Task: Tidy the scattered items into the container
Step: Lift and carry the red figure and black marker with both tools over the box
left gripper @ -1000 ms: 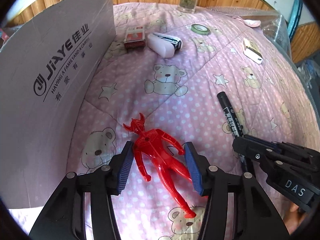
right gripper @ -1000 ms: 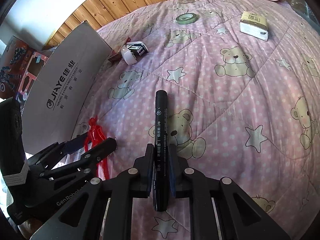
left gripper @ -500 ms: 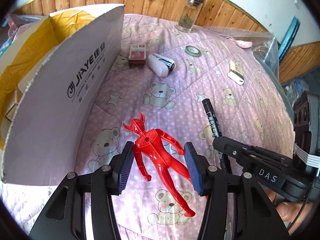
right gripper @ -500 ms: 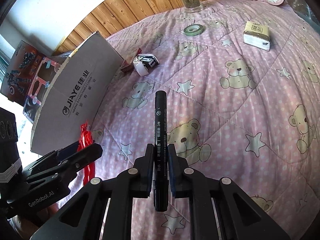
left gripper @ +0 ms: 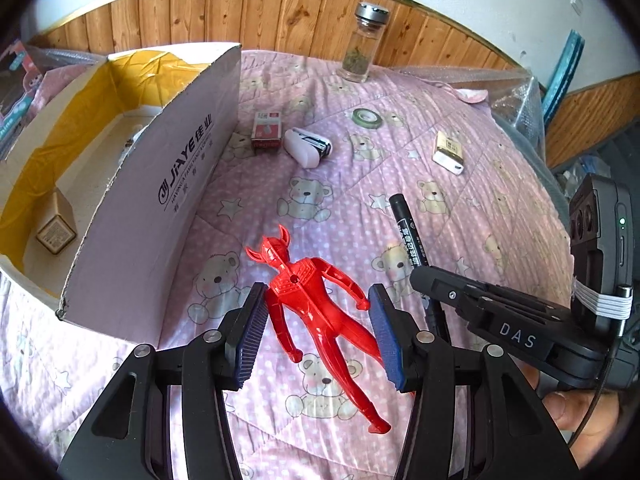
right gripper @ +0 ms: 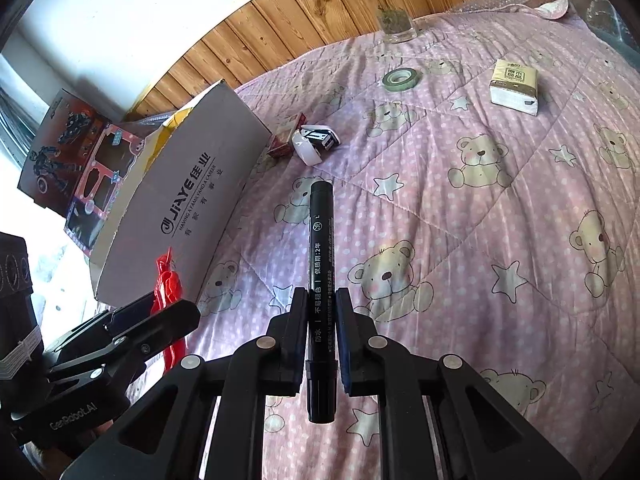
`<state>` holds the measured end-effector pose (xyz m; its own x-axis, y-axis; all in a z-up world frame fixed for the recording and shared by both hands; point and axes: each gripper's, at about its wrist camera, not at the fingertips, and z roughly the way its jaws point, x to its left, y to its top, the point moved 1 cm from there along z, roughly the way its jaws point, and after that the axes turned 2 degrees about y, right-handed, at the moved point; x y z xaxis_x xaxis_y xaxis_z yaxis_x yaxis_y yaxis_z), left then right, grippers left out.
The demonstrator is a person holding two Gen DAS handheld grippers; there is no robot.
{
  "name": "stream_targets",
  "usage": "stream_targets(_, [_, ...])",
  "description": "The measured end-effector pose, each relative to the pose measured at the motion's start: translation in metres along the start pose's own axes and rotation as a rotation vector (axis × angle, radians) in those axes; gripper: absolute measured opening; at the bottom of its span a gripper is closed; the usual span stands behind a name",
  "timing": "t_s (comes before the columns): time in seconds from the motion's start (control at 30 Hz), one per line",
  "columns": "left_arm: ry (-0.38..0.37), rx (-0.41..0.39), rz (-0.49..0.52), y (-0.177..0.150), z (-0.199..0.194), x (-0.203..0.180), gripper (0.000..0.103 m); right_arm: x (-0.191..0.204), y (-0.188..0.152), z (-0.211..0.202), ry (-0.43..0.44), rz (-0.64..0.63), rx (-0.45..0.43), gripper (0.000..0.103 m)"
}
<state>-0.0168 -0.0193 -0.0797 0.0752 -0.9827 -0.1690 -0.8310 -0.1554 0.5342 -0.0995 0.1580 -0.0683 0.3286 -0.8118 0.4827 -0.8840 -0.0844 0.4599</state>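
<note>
Two grabs: our right gripper clamps the black marker pen, left gripper seemingly pinches the red plastic figure; clear the left cardboard box's wall before releasing.

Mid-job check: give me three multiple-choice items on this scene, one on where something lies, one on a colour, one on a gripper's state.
1. The stapler lies right beside:
A the tape
B the small red box
C the jar

2. The carton is lined inside with:
A yellow
B blue
C green

3. The right gripper is:
A open and empty
B shut on the marker
C shut on the figure

Key:
1 B, the two sit side by side near the carton's far corner.
2 A, yellow shows along its inner walls.
3 B, the jaws clamp the marker's barrel.
</note>
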Motion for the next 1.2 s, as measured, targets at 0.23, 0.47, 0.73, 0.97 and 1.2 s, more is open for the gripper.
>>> stream_targets(0.23, [-0.002,-0.035,0.012,0.000,-0.024,0.000,0.053,0.011,-0.006,-0.014,0.011,-0.014,-0.017,0.015])
stream_targets(0.47, [-0.019,-0.064,-0.001,0.001,-0.045,0.009,0.053,0.026,-0.019,-0.023,0.026,-0.031,-0.024,0.015])
stream_targets(0.73, [-0.051,-0.098,-0.020,0.003,-0.068,0.022,0.053,0.048,-0.031,-0.039,0.047,-0.034,-0.042,0.015])
stream_targets(0.97, [-0.072,-0.121,-0.048,0.005,-0.083,0.039,0.053,0.067,-0.035,-0.046,0.055,-0.041,-0.049,0.015])
stream_targets(1.2, [-0.092,-0.134,-0.071,0.004,-0.092,0.054,0.053,0.089,-0.037,-0.050,0.064,-0.063,-0.047,0.015])
